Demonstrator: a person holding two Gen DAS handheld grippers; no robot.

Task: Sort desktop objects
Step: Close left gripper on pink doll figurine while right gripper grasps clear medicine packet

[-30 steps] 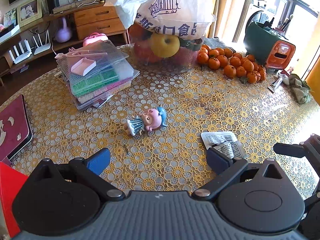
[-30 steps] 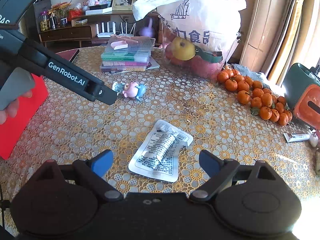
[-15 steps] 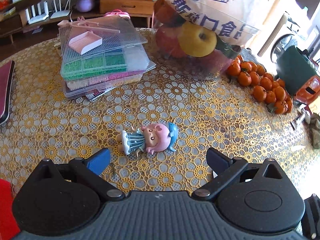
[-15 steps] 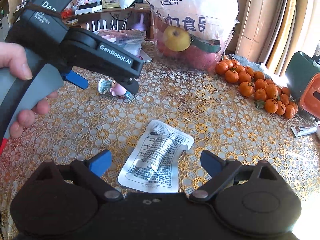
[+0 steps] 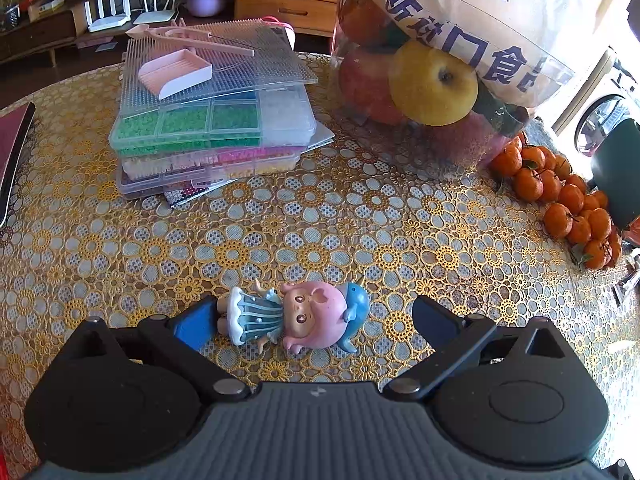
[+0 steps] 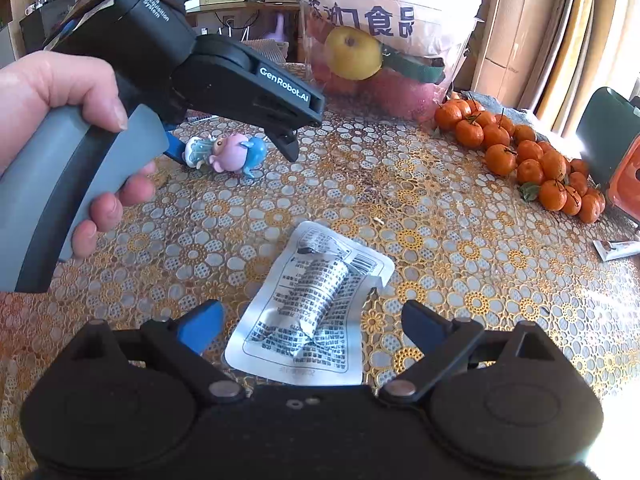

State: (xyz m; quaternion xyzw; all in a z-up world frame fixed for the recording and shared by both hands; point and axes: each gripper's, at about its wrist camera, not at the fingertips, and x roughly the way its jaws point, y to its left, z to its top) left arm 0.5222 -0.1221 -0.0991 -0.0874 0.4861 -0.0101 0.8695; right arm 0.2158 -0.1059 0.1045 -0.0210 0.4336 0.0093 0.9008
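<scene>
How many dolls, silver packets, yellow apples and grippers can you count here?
doll: 1
silver packet: 1
yellow apple: 1
Grippers: 2, the left gripper and the right gripper
Total: 5

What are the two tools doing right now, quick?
Left tool: open, its fingers either side of the pink doll, not gripping it.
Right tool: open, holding nothing, fingers either side of the silver packet.
</scene>
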